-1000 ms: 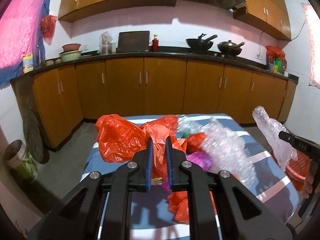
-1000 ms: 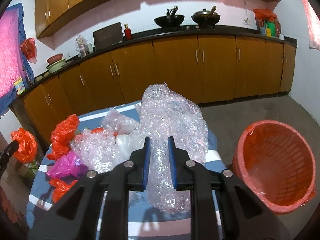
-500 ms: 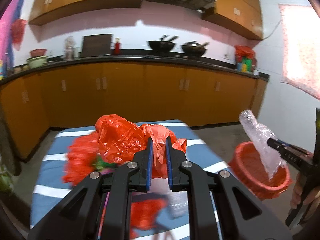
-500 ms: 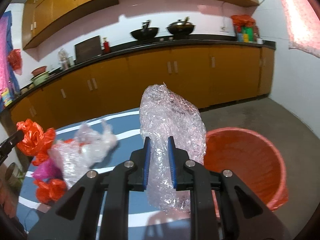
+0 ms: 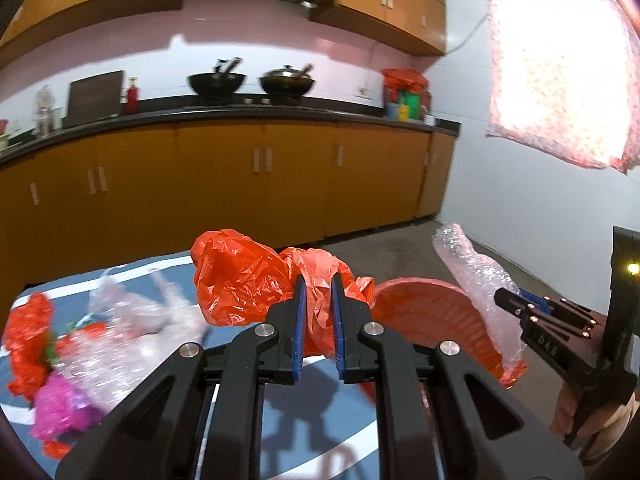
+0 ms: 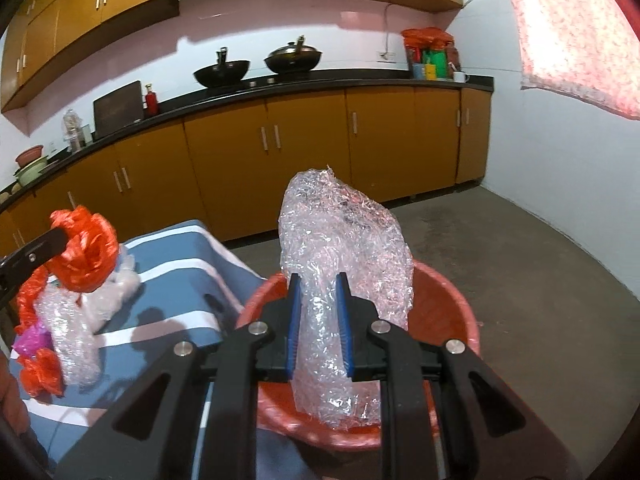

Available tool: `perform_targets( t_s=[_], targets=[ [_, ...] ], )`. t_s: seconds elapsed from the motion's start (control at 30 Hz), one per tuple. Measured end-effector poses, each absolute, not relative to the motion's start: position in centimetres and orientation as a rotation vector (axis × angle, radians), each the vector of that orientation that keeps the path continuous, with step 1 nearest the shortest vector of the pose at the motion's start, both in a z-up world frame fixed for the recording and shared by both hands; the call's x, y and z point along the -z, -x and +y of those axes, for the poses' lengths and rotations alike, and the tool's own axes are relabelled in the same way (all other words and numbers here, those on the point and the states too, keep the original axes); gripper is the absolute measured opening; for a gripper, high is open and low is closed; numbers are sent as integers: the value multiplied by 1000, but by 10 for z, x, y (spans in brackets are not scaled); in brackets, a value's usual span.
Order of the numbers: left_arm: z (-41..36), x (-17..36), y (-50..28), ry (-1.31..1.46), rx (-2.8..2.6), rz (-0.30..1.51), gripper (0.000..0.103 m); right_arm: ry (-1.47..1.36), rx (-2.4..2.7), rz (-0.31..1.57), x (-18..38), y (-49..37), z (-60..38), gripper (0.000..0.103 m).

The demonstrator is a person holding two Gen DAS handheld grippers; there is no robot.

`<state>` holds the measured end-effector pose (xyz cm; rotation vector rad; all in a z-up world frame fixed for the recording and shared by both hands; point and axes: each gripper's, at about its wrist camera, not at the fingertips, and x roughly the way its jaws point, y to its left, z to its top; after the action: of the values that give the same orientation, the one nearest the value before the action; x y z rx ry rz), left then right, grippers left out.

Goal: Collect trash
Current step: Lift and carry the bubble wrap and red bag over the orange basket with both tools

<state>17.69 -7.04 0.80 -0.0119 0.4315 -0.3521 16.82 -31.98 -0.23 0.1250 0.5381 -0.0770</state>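
Note:
My left gripper point(image 5: 318, 280) is shut on a crumpled orange plastic bag point(image 5: 240, 280), held above the striped table's right end. My right gripper point(image 6: 319, 280) is shut on a wad of clear bubble wrap point(image 6: 344, 240), which hangs over the red basket point(image 6: 460, 312). In the left wrist view the basket point(image 5: 424, 312) sits just right of the table, with the right gripper point(image 5: 505, 301) and its bubble wrap point(image 5: 476, 276) above its far rim. In the right wrist view the left gripper point(image 6: 62, 236) shows at the left with the orange bag point(image 6: 86, 256).
More trash lies on the blue-and-white striped table point(image 6: 180, 276): bubble wrap point(image 5: 132, 332), orange bags point(image 5: 28, 340) and a pink bag point(image 5: 60, 404). Brown kitchen cabinets point(image 6: 304, 148) line the back wall. Bare concrete floor point(image 6: 520, 256) spreads right of the basket.
Both grippers have swung right from over the table toward the red basket, each still holding its trash. The bubble wrap now hangs over the basket's opening.

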Motion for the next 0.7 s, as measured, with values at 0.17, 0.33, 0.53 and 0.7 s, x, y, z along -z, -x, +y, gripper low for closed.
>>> perform_targets(
  t_s=[0.17, 0.33, 0.53, 0.7],
  targets=[
    [-102, -4, -193, -2, 415, 448, 12, -143, 108, 546, 12, -172, -341, 18],
    [-132, 7, -204, -25, 477, 470, 12, -157, 123, 556, 23, -176, -355, 18],
    [-160, 19, -216, -68, 535, 496, 12, -170, 133, 554, 27, -182, -365, 18],
    [-175, 30, -228, -89, 571, 516, 12, -175, 136, 562, 31, -187, -372, 18]
  ],
)
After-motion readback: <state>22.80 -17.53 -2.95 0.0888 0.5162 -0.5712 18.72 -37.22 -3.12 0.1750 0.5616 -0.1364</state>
